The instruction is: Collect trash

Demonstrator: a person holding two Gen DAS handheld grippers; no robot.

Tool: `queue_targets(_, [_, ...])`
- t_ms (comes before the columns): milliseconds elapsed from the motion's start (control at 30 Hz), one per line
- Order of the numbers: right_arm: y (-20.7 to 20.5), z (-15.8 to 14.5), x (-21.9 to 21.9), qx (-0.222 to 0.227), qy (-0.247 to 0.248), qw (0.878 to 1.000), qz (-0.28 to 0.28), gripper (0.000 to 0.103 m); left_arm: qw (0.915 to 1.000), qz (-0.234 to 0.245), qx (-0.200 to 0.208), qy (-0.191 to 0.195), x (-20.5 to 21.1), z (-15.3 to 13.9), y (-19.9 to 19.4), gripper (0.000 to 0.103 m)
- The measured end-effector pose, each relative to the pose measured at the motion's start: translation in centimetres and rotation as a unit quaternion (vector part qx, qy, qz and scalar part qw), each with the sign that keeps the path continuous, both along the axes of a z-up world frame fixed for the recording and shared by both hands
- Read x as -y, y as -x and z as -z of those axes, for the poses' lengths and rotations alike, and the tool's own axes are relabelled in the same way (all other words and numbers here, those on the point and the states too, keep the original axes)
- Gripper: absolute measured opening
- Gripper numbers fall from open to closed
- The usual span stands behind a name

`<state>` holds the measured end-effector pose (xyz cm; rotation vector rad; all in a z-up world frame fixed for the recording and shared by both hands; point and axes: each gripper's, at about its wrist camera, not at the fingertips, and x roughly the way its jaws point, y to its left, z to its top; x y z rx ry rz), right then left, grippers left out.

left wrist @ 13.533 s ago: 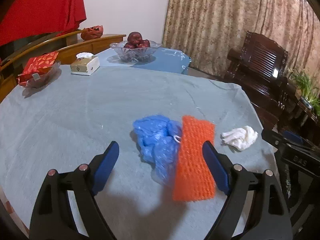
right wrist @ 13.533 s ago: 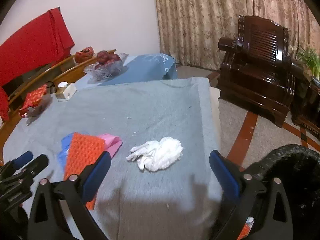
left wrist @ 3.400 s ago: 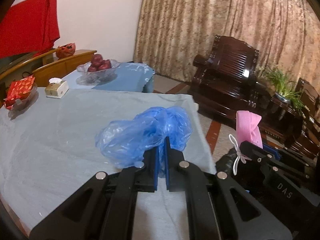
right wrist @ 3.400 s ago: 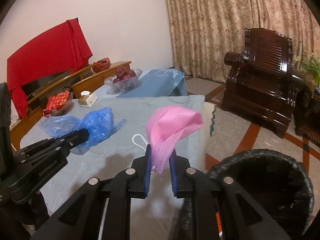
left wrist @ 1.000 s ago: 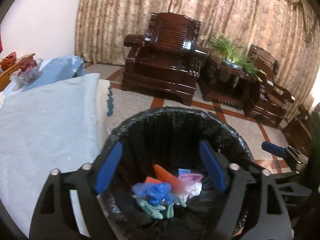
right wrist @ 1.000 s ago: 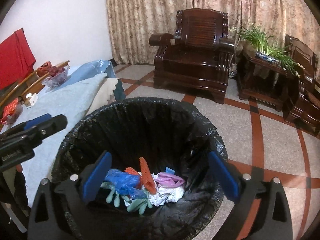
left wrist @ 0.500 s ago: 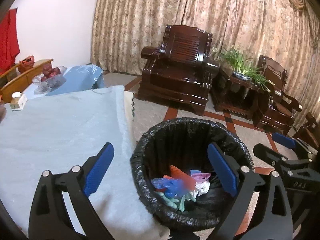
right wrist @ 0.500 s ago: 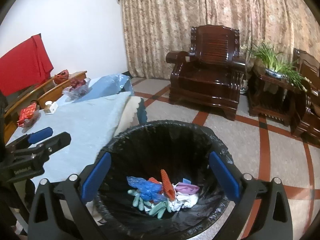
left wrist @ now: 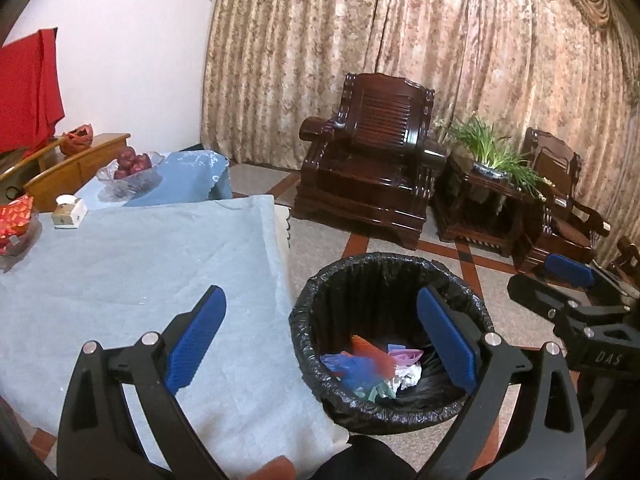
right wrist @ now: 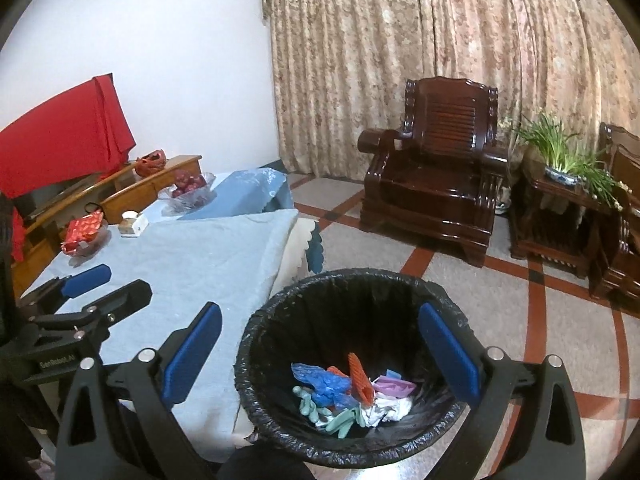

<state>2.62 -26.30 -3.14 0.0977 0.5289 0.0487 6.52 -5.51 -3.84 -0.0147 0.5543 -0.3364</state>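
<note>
Task looks basically done from where I sit. I have the left claw spread wide with nothing between its blue pads, and the right claw likewise gaping and empty; both hover above the round bin lined with a black plastic bag, which stands on the tiled floor just beside the desk edge.

All the trash I can see sits at the bottom of that bin: a crumpled blue plastic bag, an orange mesh foam sleeve standing on edge, a pink face mask, a wad of white tissue and some pale green glove-like pieces. They lie loose, piled against each other, well below the rim.

The desk with the light blue cloth shows no litter on the part in view. At its far end are a glass bowl of red fruit, a small tissue box and a dish with a red packet; I judge these as not trash. What's left: probably nothing, maybe a last check of the hidden near edge.
</note>
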Motion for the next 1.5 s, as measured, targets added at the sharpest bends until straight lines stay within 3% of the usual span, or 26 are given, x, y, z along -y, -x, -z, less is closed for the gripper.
queue_targets(733, [2.3,-2.3,-1.5,0.03,0.007,0.999,-0.013,0.097,0.9994,-0.024,0.024,-0.008,-1.1,-2.5,3.6,0.096])
queue_targets(1500, [2.7,-3.0,-1.9,0.04,0.011,0.999,-0.016,0.097,0.9992,-0.025,0.031,-0.009,-1.5,-3.0,3.8,0.096])
